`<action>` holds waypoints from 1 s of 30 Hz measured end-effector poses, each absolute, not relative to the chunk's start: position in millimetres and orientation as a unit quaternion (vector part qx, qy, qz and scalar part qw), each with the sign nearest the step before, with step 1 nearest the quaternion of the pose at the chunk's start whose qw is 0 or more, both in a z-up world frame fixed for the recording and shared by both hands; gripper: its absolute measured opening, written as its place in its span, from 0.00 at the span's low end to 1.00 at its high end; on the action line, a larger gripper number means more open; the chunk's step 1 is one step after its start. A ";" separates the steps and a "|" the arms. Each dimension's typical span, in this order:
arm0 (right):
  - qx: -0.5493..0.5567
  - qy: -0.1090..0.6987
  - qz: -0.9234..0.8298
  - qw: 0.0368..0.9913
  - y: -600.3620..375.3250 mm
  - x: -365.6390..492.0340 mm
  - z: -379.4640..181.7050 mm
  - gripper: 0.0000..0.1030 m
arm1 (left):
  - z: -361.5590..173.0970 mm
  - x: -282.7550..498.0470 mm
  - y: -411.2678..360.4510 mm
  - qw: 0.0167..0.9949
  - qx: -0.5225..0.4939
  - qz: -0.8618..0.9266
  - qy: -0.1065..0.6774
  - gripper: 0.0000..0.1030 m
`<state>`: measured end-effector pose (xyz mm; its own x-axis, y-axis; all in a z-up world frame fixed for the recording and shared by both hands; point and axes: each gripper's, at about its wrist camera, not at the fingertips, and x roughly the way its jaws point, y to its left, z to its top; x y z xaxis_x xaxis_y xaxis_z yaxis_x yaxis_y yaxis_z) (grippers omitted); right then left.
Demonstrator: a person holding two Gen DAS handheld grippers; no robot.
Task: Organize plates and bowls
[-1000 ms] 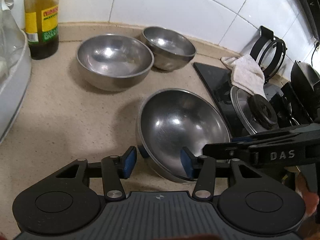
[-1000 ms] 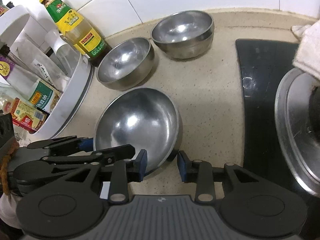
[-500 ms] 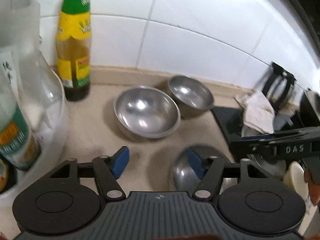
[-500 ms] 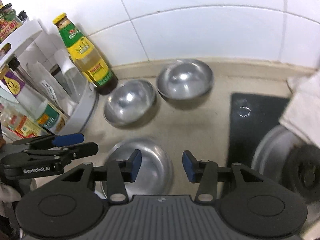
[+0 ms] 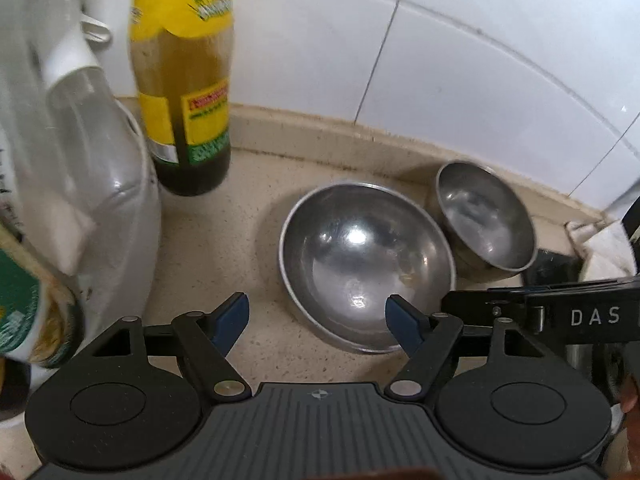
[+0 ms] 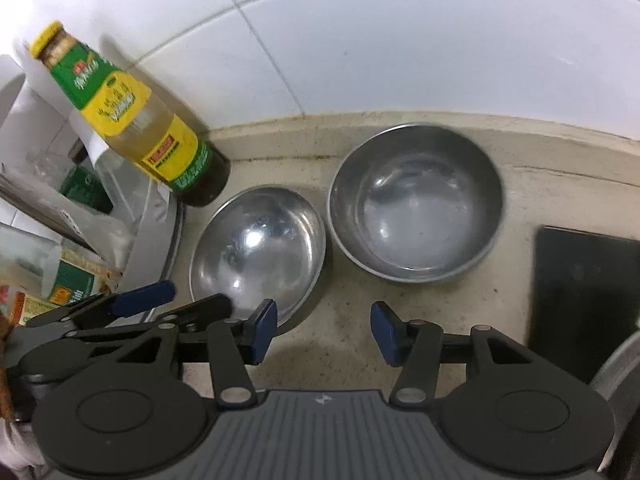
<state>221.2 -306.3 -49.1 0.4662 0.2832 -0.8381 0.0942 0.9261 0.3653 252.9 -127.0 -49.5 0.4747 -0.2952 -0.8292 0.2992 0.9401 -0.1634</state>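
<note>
Two steel bowls stand upright side by side on the beige counter near the tiled wall. The left bowl (image 5: 366, 264) (image 6: 258, 250) is shallow and wide. The right bowl (image 5: 486, 216) (image 6: 416, 200) is deeper. My left gripper (image 5: 316, 320) is open and empty, its right fingertip over the near rim of the left bowl. My right gripper (image 6: 323, 330) is open and empty, over bare counter just in front of the gap between the two bowls. The large steel bowl seen earlier is out of view.
A sauce bottle (image 5: 184, 80) (image 6: 132, 120) stands at the wall left of the bowls. A white round rack (image 5: 120, 216) (image 6: 156, 240) with packets and bottles fills the left. A black cooktop (image 6: 584, 292) and a white cloth (image 5: 608, 252) lie to the right.
Both grippers have moved away from the large bowl toward the wall. The large bowl has dropped out of both views, and the two back bowls now look closer. Both grippers stay open.
</note>
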 end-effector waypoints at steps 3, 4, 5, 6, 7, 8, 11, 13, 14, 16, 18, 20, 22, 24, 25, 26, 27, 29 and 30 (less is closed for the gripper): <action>0.196 0.523 0.061 0.827 -307.0 233.3 -57.9 0.48 | -58.9 266.0 -134.0 0.854 0.031 -0.169 0.491 0.78; 0.200 0.524 0.061 0.825 -308.0 236.9 -60.3 0.48 | -61.7 270.8 -135.1 0.852 0.034 -0.173 0.494 0.73; 0.205 0.527 0.059 0.823 -308.4 241.1 -62.8 0.48 | -64.3 274.2 -136.1 0.850 0.035 -0.180 0.493 0.68; 0.209 0.529 0.058 0.820 -308.6 244.3 -65.5 0.48 | -67.0 277.1 -137.6 0.849 0.035 -0.185 0.494 0.59; 0.211 0.533 0.059 0.817 -308.7 247.9 -68.0 0.45 | -69.7 280.9 -139.4 0.846 0.033 -0.190 0.498 0.52; 0.212 0.536 0.060 0.815 -307.9 251.9 -70.3 0.36 | -72.7 283.9 -140.3 0.843 0.031 -0.192 0.501 0.51; 0.216 0.540 0.062 0.811 -302.5 256.2 -78.1 0.24 | -76.6 283.0 -140.6 0.843 0.043 -0.201 0.498 0.45; 0.206 0.540 0.066 0.813 -297.1 254.2 -78.1 0.23 | -75.6 283.2 -136.6 0.841 0.040 -0.209 0.497 0.39; 0.196 0.540 0.065 0.816 -295.7 252.8 -76.7 0.22 | -74.6 283.9 -134.6 0.840 0.038 -0.212 0.497 0.37; 0.186 0.542 0.062 0.817 -294.7 253.0 -75.6 0.22 | -71.0 285.1 -130.5 0.840 0.032 -0.218 0.496 0.32; 0.188 0.542 0.063 0.816 -296.7 251.3 -72.8 0.21 | -65.2 282.4 -128.8 0.840 0.029 -0.222 0.494 0.31; 0.184 0.540 0.065 0.819 -297.1 248.0 -66.4 0.21 | -58.7 277.0 -129.9 0.842 0.037 -0.225 0.488 0.31; 0.178 0.538 0.066 0.821 -296.7 244.6 -59.0 0.21 | -50.9 271.7 -129.5 0.846 0.038 -0.226 0.482 0.31; 0.177 0.533 0.068 0.825 -297.4 240.3 -50.0 0.21 | -41.3 265.7 -128.2 0.848 0.035 -0.229 0.476 0.31; 0.178 0.529 0.071 0.827 -298.7 237.0 -44.0 0.21 | -35.0 261.2 -127.0 0.849 0.031 -0.231 0.474 0.31; 0.178 0.527 0.073 0.828 -299.5 234.9 -39.4 0.21 | -30.4 257.0 -126.2 0.850 0.030 -0.235 0.471 0.31; 0.178 0.523 0.075 0.830 -300.9 230.8 -33.6 0.21 | -25.0 252.0 -126.3 0.850 0.030 -0.238 0.469 0.31; 0.173 0.519 0.080 0.833 -301.2 220.8 -21.8 0.21 | -14.4 239.2 -126.3 0.851 0.032 -0.247 0.463 0.31; 0.170 0.518 0.082 0.835 -301.5 215.1 -16.5 0.21 | -10.0 232.8 -126.5 0.850 0.034 -0.251 0.461 0.31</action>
